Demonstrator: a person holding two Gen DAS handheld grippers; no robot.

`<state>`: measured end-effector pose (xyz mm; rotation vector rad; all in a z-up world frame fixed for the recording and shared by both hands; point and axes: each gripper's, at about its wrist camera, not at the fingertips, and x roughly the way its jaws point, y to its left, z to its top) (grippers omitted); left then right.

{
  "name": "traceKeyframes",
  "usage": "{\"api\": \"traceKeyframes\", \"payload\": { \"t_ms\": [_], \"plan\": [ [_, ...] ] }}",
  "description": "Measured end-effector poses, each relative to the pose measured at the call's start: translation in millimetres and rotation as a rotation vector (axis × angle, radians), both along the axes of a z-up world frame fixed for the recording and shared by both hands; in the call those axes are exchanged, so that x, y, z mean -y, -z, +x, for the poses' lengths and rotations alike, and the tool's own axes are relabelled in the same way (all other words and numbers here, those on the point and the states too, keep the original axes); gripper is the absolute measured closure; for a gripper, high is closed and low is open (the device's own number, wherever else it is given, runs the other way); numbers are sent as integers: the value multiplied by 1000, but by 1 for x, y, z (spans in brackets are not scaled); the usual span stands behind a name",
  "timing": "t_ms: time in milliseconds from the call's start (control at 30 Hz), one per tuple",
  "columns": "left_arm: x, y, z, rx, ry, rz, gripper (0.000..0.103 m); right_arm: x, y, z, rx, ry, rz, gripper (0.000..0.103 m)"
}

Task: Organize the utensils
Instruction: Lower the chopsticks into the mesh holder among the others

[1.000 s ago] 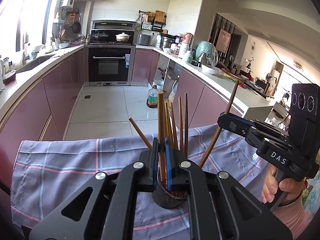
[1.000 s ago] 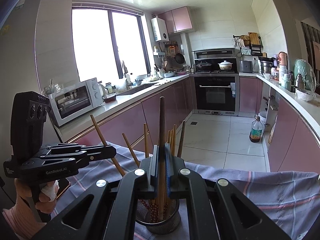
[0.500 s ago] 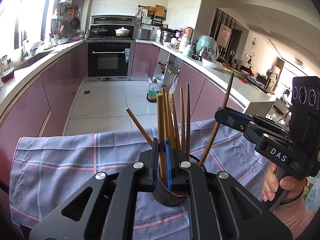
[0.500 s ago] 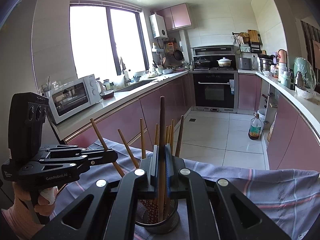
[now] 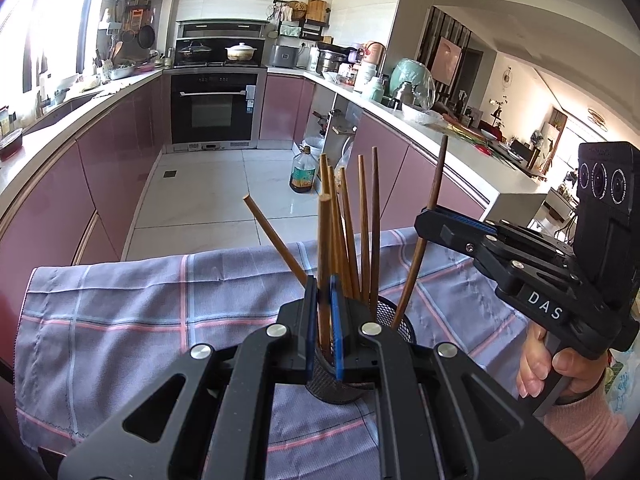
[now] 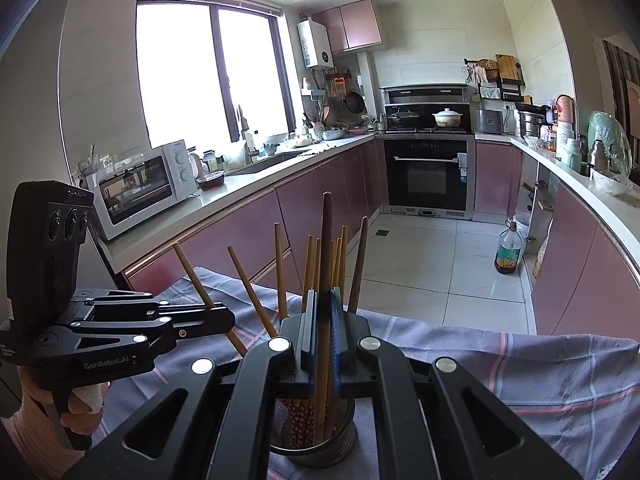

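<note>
- My left gripper (image 5: 325,322) and right gripper (image 6: 325,336) each clamp one upright chopstick.
- Both sticks stand lengthwise in the mesh holder (image 6: 316,440) directly below my jaws.

A: What are the utensils?

B: Wooden chopsticks (image 5: 362,232), brown, slim, standing bundled in a black mesh holder (image 6: 316,440).

A: All upright?

B: Most are near upright and close together. One (image 5: 276,240) leans far out to the left in the left wrist view; a darker one (image 5: 424,232) tilts out to the right.

A: And the holder?

B: Round, upright, on a grey-blue checked cloth (image 5: 132,312) with pink lines. A red patterned bundle (image 6: 298,420) shows through its mesh in the right wrist view.
</note>
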<state>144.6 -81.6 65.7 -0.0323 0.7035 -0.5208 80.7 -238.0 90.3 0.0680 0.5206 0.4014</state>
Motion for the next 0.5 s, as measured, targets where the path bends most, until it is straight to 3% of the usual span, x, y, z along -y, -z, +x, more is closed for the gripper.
{"api": "traceKeyframes", "payload": {
  "t_ms": [500],
  "plan": [
    [-1, 13, 13, -35, -10, -8, 96, 6, 6, 12, -19, 21, 13, 98]
  ]
}}
